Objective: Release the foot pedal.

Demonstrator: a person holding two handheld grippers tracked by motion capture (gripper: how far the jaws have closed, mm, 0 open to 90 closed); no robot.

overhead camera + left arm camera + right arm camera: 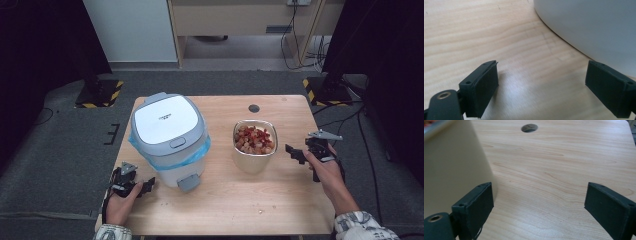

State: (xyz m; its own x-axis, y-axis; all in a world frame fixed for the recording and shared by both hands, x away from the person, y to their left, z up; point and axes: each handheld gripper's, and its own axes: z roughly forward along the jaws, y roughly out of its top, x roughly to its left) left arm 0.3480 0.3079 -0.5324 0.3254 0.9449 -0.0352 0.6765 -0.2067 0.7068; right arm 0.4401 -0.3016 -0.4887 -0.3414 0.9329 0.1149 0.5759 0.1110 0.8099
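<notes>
A white pedal bin with a grey lid, a blue liner and a grey foot pedal stands on the left half of the wooden table. A metal bowl of reddish-brown food pieces sits right of it. My left gripper rests low at the front left, open and empty, just left of the pedal; the bin's white wall curves past its right jaw. My right gripper is open with nothing between its jaws, a little right of the bowl, whose pale side rises by its left jaw.
A round cable hole lies in the table's back middle, also ahead of my right gripper. Tripod feet with yellow-black tape stand on the grey carpet behind the table, and cables trail at the right.
</notes>
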